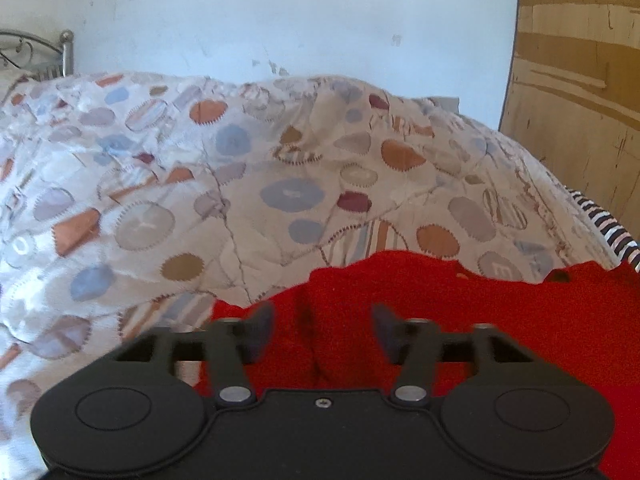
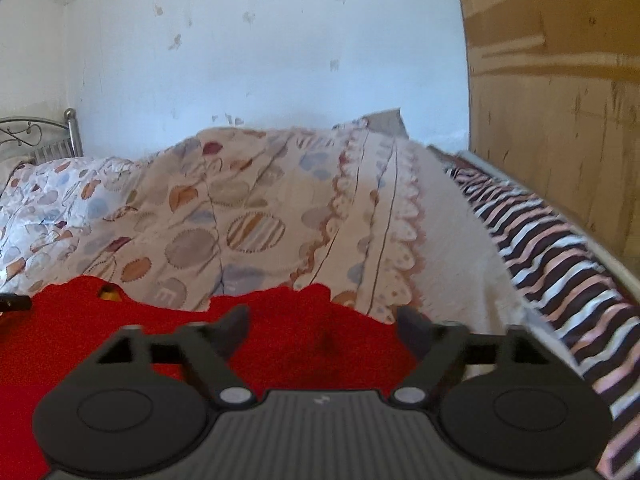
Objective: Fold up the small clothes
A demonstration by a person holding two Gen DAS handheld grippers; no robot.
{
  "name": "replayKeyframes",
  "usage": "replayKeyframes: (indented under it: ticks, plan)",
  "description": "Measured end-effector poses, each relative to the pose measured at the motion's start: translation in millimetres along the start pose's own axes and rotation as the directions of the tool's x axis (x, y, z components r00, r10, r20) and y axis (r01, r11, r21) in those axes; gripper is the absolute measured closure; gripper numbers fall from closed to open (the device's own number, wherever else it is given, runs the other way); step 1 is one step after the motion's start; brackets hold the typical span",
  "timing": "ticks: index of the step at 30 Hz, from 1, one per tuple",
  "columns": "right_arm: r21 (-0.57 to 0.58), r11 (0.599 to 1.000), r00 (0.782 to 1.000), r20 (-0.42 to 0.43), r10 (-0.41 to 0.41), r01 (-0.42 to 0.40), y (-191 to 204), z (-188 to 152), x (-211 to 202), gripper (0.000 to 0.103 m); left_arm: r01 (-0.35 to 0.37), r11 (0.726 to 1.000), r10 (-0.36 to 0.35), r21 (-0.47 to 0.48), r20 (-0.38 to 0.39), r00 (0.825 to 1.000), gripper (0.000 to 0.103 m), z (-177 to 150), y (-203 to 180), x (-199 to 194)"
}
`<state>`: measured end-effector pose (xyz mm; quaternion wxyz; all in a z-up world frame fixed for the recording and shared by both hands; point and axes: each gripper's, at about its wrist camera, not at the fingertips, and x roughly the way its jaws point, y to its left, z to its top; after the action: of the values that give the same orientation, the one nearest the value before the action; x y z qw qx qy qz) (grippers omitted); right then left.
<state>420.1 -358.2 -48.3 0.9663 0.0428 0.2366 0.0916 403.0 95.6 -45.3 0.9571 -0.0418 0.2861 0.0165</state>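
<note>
Pale, scuffed wall [image 1: 280,20] stood behind a bed spread with a patchwork quilt [image 1: 224,184], a wooden panel [image 1: 580,60] closing the view at three o'clock and a metal bedpost [image 2: 71,128] showing at nine. On the quilt, at the six o'clock edge of both views, lay the red garment [image 1: 460,312] — a fuzzy, fleece-like piece, rumpled, with an uneven far edge and a soft ridge running up between my left fingers. I had the left gripper [image 1: 323,322] released, jaws spread wide over the cloth, and the right gripper [image 2: 322,326] likewise spread, a fold of red lying between its fingers; neither pinched anything that I could see. In the right view a dark tip, probably the left gripper's, poked in at nine o'clock. I judged the garment light and thoroughly limp: it would drape and sag from any hold, slip little thanks to its nap, and could not be harmed by a firm pinch. The thick pile might bunch between the pads, though. I reckoned the best holds were the two far corners or the hem near twelve o'clock, one per gripper, well apart — so the cloth stayed taut when lifted. A striped cloth [image 2: 552,248] lay along the bed's three o'clock side, clear of the work.
</note>
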Motion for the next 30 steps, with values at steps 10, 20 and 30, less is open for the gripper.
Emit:
replayKeyframes:
  ticks: [10, 20, 30]
  plan:
    - [-0.185, 0.981, 0.996, 0.069, -0.053, 0.065, 62, -20, -71, 0.0, 0.055, 0.998, -0.056, 0.018, 0.08, 0.995, 0.001, -20, -37, -61]
    - [-0.231, 0.965, 0.992, 0.031, -0.122, 0.126, 100, -59, -54, 0.0, -0.022, 0.994, 0.02, 0.103, 0.019, 1.0, 0.001, -53, -56, -34]
    - [-0.092, 0.99, 0.994, 0.018, -0.105, 0.106, 73, -88, -41, 0.0, -0.035, 0.994, 0.02, 0.104, 0.141, 0.99, 0.0, -89, -47, -21]
